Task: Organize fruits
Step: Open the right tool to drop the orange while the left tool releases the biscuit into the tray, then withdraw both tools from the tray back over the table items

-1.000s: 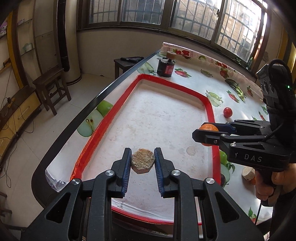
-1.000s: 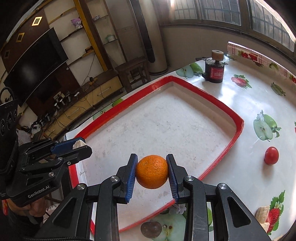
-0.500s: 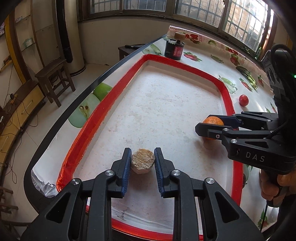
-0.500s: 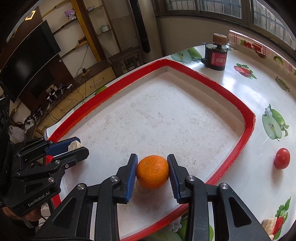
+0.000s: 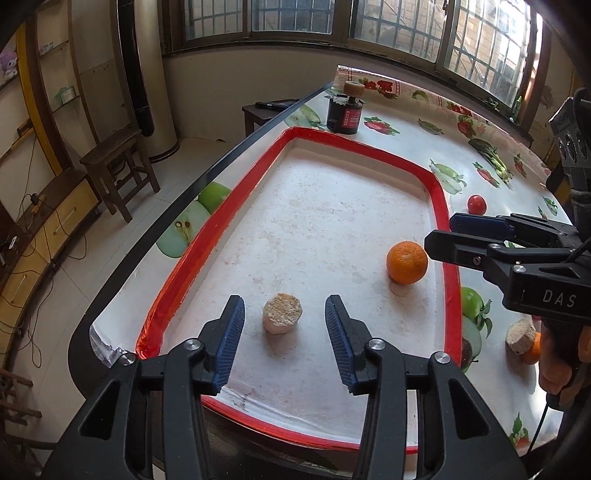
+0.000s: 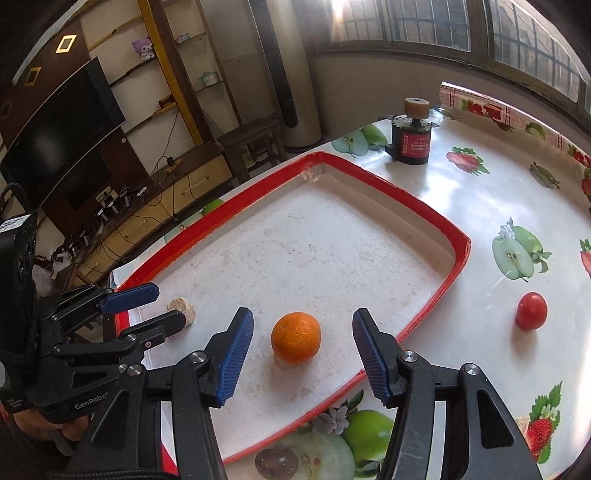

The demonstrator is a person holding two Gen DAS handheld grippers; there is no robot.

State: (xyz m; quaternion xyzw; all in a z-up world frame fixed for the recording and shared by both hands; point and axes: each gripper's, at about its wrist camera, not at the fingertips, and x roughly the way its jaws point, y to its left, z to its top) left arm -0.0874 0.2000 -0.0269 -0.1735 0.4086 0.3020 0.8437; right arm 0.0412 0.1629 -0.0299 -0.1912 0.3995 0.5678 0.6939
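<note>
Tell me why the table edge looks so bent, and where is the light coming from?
Left wrist view: fisheye lens bows the table edge and tray; daylight enters through the windows. Right wrist view: glare whitens the tablecloth; the orange casts a small soft shadow.

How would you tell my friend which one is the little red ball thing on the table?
Find the big red-rimmed tray on the fruit-print tablecloth. Just outside its rim, on the bare cloth, sits the small tomato. It is the only real round red thing; the orange lies inside the tray.
</note>
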